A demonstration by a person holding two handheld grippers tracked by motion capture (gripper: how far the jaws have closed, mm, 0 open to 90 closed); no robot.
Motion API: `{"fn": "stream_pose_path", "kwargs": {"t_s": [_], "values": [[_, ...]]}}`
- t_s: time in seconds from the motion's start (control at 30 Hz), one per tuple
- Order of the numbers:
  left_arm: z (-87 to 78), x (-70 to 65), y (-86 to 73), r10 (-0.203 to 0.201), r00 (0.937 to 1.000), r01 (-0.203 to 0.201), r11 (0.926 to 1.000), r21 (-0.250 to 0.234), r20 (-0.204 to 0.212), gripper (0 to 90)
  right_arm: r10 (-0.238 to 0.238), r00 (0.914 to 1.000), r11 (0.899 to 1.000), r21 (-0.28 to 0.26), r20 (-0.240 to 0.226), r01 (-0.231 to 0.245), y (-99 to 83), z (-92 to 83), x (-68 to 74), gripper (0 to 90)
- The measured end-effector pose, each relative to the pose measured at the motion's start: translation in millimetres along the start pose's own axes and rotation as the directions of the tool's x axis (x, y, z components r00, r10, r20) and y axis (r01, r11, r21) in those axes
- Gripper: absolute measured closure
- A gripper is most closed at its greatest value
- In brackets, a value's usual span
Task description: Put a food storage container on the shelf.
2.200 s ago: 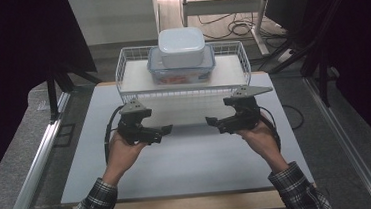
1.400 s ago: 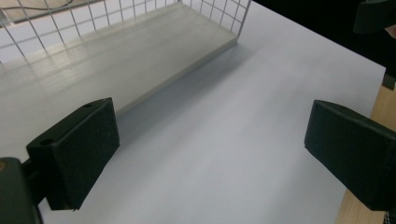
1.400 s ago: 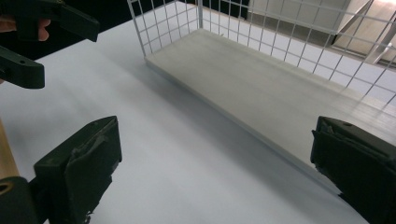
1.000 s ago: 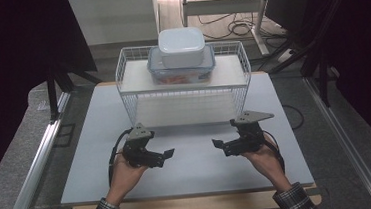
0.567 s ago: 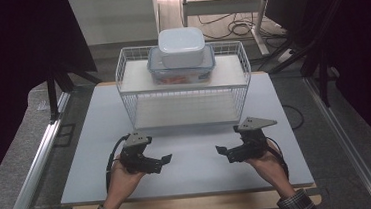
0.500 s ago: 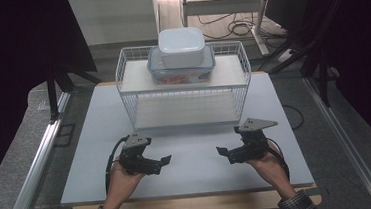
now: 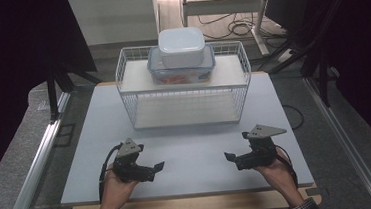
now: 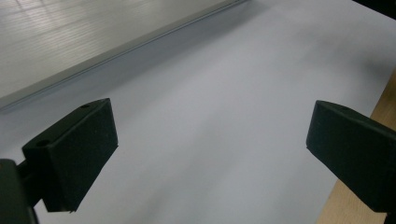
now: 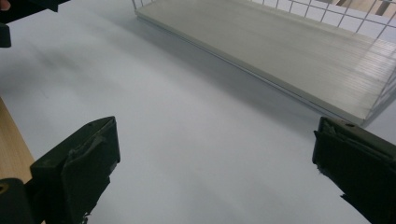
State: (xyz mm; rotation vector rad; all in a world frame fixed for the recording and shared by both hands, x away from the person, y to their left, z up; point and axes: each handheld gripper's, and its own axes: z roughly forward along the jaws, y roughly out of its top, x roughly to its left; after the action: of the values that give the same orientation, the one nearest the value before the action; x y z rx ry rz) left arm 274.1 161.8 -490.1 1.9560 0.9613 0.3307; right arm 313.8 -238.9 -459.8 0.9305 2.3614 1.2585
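My left gripper (image 7: 151, 166) and right gripper (image 7: 231, 157) both stand with jaws wide and nothing between them, and over the last couple of seconds I have drawn them back from the front of the wire rack (image 7: 185, 92) to the near edge of the table (image 7: 76, 143), where they now hover facing each other above the white mat. In the left gripper view the black pads (image 8: 74, 149) frame bare mat, with the rack's lower shelf at the far left. The stacked containers sit at the middle of the rack's top shelf: a white lidded box (image 7: 181, 45) on a clear food container (image 7: 171, 74). I judge that the stacking is finished and this pull-back is my release.
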Motion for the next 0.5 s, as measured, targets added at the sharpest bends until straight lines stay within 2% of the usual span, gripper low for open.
{"fn": "stream_pose_path", "kwargs": {"t_s": [0.3, 0.5], "values": [[-9.2, 3.8, -13.0, -0.013, 0.9997, 0.013, 0.9999, 0.007, -0.023, 1.6, 0.002, 0.9998, 1.000, 0.004, 0.021, -0.002, -10.4, -7.1, -1.0, 1.1], [-9.1, 6.6, -19.1, -0.021, 0.9993, 0.021, 0.9996, 0.019, -0.031, 1.5, 0.001, 0.9992, 1.000, 0.011, 0.039, -0.001, -18.4, -9.7, -2.8, 1.1]]}}
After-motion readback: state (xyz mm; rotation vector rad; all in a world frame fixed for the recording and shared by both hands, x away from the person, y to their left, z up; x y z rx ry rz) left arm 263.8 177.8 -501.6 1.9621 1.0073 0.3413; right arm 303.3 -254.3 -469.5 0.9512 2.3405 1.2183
